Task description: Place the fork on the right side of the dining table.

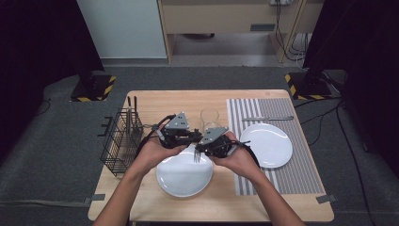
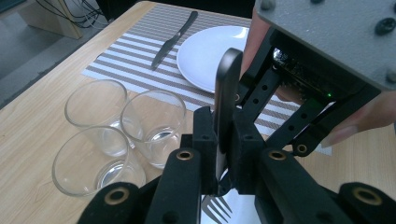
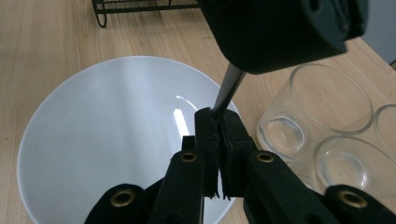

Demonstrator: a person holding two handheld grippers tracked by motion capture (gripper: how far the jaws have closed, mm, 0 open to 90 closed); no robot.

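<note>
Fork (image 2: 227,98) pinched by both grippers' fingers above empty white plate (image 3: 93,140), cutlery standing in wire basket (image 1: 120,141), three empty glasses (image 2: 149,123).

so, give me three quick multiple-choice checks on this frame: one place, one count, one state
1. Where does the knife lie?
A. in the wire basket
B. on the striped placemat
C. on bare wood

2. How many glasses stand on the table?
A. two
B. three
C. four

3. What state is the fork in?
A. lying flat on a plate
B. standing in the wire basket
C. clamped by both grippers

Key: 1 B, the left gripper view shows it on the stripes beside the white plate. 2 B, three rims show there. 3 C, the left gripper and right gripper both pinch it.
</note>
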